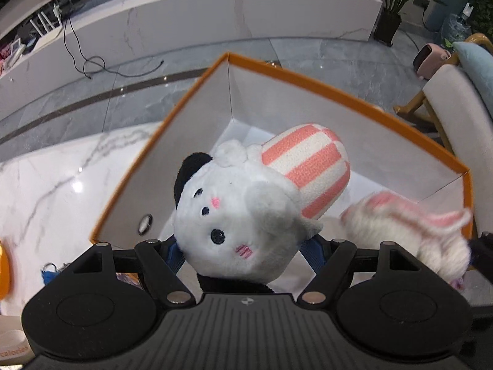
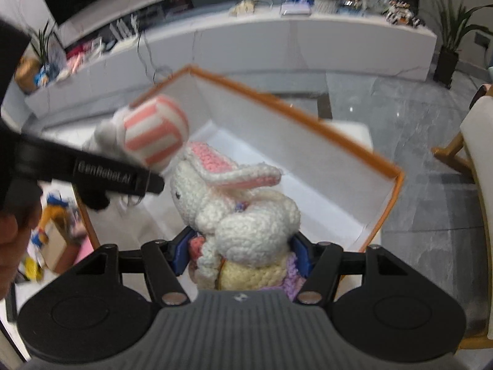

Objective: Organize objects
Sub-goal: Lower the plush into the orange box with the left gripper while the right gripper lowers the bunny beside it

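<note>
My left gripper (image 1: 243,246) is shut on a white plush cat (image 1: 234,212) with a black ear and a pink-and-white striped hat (image 1: 308,169), held over the open orange-rimmed white box (image 1: 308,80). My right gripper (image 2: 240,246) is shut on a white crocheted bunny (image 2: 243,215) with pink ears, also held over the box (image 2: 308,117). The bunny shows blurred at the right of the left wrist view (image 1: 416,225). The plush cat's hat (image 2: 154,132) and the left gripper's body (image 2: 92,172) show at the left of the right wrist view.
The box sits on a white marble table (image 1: 46,185). A chair (image 1: 446,108) stands to the right. Small items lie on the table at the left (image 2: 52,225). A long white counter (image 1: 215,9) with clutter runs along the back, with potted plants (image 2: 450,40).
</note>
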Motion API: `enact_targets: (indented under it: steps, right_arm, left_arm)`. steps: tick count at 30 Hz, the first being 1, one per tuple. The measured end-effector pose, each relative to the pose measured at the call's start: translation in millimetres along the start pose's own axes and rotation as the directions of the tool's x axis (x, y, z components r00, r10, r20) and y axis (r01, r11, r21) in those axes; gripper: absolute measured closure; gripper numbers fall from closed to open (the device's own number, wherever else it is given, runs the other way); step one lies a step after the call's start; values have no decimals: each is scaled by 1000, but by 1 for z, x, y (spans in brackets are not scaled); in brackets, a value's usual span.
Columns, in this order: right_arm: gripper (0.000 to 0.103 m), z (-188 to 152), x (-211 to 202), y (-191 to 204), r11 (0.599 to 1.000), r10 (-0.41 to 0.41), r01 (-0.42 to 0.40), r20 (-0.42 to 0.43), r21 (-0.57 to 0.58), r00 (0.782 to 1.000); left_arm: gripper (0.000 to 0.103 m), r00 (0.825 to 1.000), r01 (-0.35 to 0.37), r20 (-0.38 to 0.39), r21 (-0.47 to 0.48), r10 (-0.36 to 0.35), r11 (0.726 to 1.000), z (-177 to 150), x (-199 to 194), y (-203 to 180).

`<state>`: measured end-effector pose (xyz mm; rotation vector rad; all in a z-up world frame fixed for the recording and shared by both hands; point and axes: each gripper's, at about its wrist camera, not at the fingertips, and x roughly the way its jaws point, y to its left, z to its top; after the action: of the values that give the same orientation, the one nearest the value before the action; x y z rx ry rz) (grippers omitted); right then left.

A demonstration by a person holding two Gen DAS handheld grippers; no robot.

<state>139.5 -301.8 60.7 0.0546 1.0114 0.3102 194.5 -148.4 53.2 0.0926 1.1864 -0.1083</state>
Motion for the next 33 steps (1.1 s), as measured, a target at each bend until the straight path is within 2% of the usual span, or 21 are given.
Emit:
enact_targets:
  steps: [6,10,13,17,22,25,26,29,33]
  right_arm:
    - [37,-8,14,21,994,-44,42,-20,-97,999]
    - [37,-9,16,24,990,-59,56,-23,-127,998]
    - [37,-13,20,29,976,-91,82,-36,-201,995]
    - [37,-16,20,29,965,-112,96,-52,-244,992]
    - [37,-12,24,29,952,-136,109,-77,-286,988]
    - [37,-11,25,31,942,-159,123,-92,-311,983]
    - [37,-12,26,32,936,-170,130,-98,-326,981]
    - [38,-13,30,33,913,-211,155,-110,-378,971]
    - [38,-12,31,34,902,-232,169,-114,-397,966]
  left_arm:
    - [16,999,-16,-41,13,17,1000,-8,18,-4]
    - [16,997,-61,-34,61,63,996,-12,19,-8]
    - [15,994,-91,-41,110,96,990,-16,21,-13]
    - [15,984,-147,-66,198,163,969,-23,29,-26]
    - [16,965,-201,-100,305,241,931,-28,38,-39]
    - [24,956,-224,-103,352,276,909,-30,40,-43]
    - [27,953,-232,-100,366,286,901,-31,40,-43]
    - [28,953,-226,-102,386,285,894,-33,40,-47]
    - [27,952,-229,-97,411,292,883,-33,43,-42]
